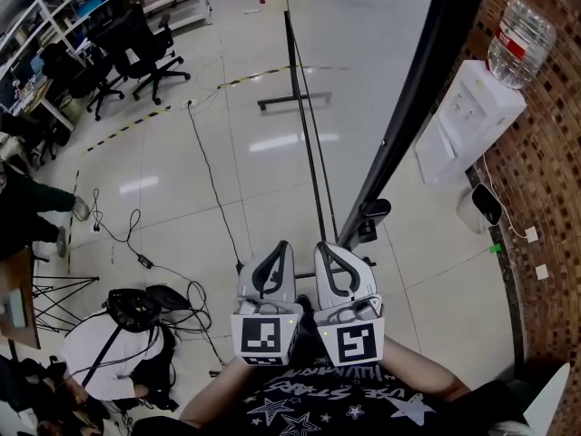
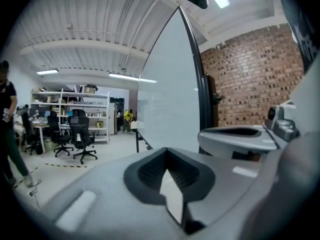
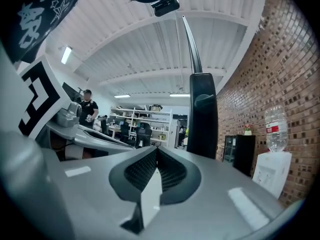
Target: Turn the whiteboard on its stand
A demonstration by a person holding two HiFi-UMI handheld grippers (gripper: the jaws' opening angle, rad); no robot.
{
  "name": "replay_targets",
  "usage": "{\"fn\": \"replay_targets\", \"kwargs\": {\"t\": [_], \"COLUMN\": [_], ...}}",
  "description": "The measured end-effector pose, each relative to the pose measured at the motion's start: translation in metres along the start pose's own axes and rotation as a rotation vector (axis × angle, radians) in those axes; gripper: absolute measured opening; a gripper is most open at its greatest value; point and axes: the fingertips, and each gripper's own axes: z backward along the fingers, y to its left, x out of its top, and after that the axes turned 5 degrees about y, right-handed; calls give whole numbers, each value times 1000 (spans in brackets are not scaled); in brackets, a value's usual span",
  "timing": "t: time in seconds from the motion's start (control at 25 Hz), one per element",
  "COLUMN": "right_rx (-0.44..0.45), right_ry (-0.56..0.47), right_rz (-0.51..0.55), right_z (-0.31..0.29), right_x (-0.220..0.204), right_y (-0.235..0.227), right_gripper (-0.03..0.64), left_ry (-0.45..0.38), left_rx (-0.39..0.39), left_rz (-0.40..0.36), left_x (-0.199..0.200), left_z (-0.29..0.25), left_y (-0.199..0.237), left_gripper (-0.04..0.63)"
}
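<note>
My left gripper point(image 1: 284, 246) and right gripper point(image 1: 321, 246) fingers closed, empty; whiteboard point(image 1: 363, 80) looks big, stiff, probably weighty, so I'd grab its black edge frame point(image 1: 404, 107).

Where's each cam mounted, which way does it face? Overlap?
Head view: on the person's head, steeply down at floor and whiteboard; shows left gripper, right gripper, forearms.
Left gripper view: on left gripper, along its shut jaws toward whiteboard face, office chairs; right gripper alongside.
Right gripper view: on right gripper, along its shut jaws toward whiteboard edge, water dispenser.
Shared: whiteboard in all three.
</note>
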Motion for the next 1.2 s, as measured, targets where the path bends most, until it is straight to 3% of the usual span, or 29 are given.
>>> {"fn": "replay_targets", "kwargs": {"t": [0.32, 1.2], "right_rx": [44, 13], "right_ry": [23, 20], "right_rz": [59, 28], "right_z": [-9, -16], "right_x": [0, -4], "right_y": [10, 1], "right_gripper": [9, 9], "left_ry": [-6, -21], "left_rx": [10, 20], "left_rz": [-4, 1], "left_x": [4, 7], "left_z": [1, 0], "left_y": [6, 10], "left_gripper": [5, 5]}}
